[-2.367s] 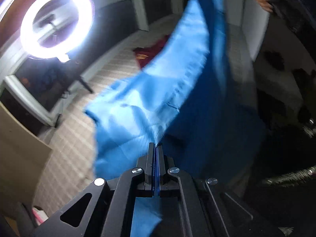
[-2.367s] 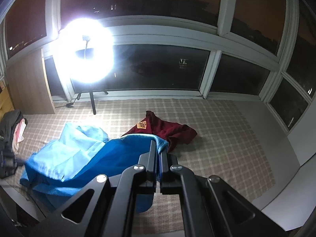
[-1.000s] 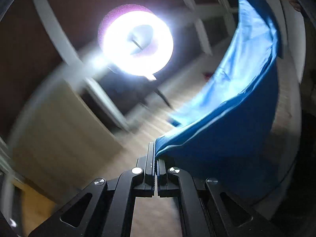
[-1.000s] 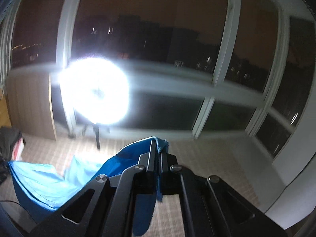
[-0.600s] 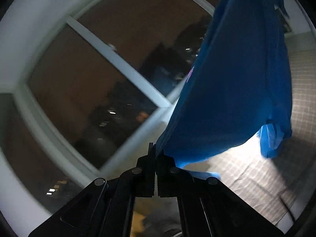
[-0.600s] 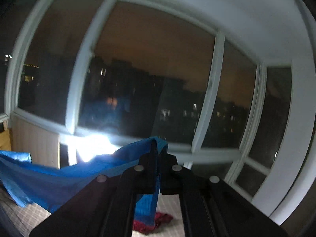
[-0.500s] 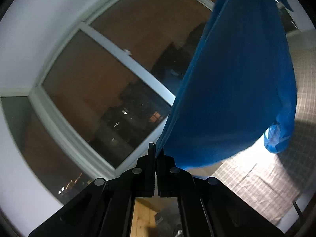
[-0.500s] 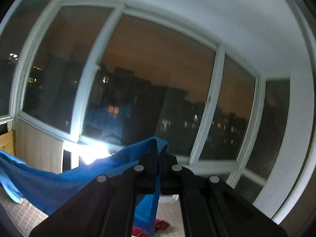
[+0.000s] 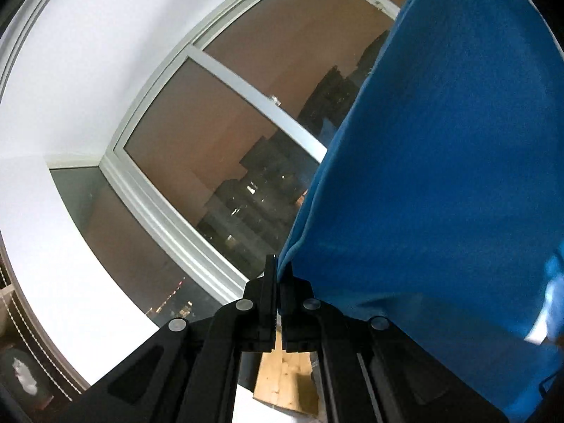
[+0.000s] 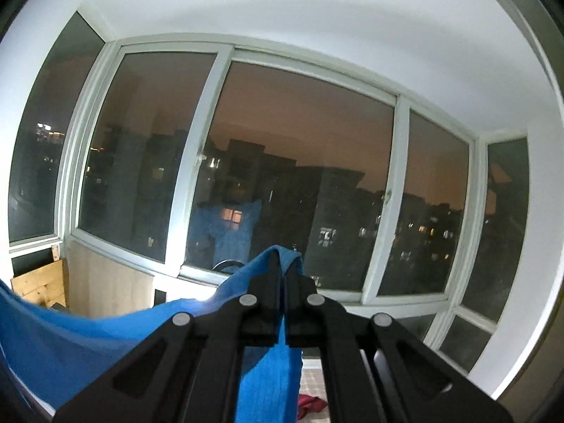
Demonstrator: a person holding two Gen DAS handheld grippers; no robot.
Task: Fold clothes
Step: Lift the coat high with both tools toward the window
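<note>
A blue garment [image 9: 440, 176] hangs stretched in the air between both grippers, held high in front of the windows. My left gripper [image 9: 278, 271] is shut on one corner of it, and the cloth fans up and to the right, filling that side of the left wrist view. In the right wrist view the blue garment [image 10: 88, 349] sags away to the left from my right gripper [image 10: 283, 268], which is shut on another corner, with a strip hanging below the fingers. Both grippers point level at the glass.
Night windows with white frames [image 10: 201, 162] fill the background, with a faint blue reflection [image 10: 225, 232] in the glass. A dark red garment [image 10: 310, 405] lies on the checked floor below. Wooden boards [image 10: 38, 285] lean at the left and a wooden panel [image 9: 285, 380] shows under the left gripper.
Both grippers have risen and tilted up from the floor to level, lifting the blue garment off the floor. The ring light has dropped out of view; windows and ceiling fill the views.
</note>
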